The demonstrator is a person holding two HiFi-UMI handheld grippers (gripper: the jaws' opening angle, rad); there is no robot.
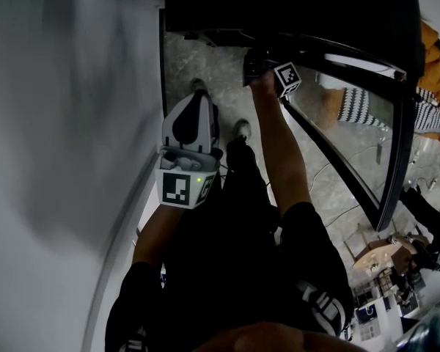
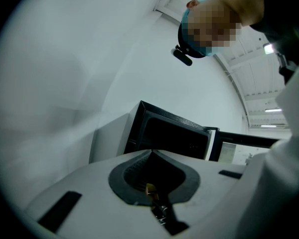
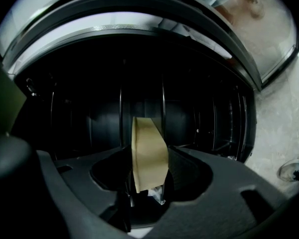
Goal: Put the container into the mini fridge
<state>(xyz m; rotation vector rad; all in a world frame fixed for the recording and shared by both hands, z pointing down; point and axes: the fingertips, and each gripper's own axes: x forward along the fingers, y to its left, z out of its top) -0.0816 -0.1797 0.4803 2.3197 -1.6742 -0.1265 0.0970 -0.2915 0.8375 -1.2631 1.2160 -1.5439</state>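
Right gripper (image 3: 148,156) clamps container (image 3: 147,133), seemingly upright, toward mini fridge (image 3: 79,108); left gripper (image 2: 150,153) jaws together.

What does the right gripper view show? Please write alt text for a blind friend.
The right gripper clamps a tan container between its dark fingers, at the mouth of an open mini fridge with a dark interior. Pale stone floor shows at the right.
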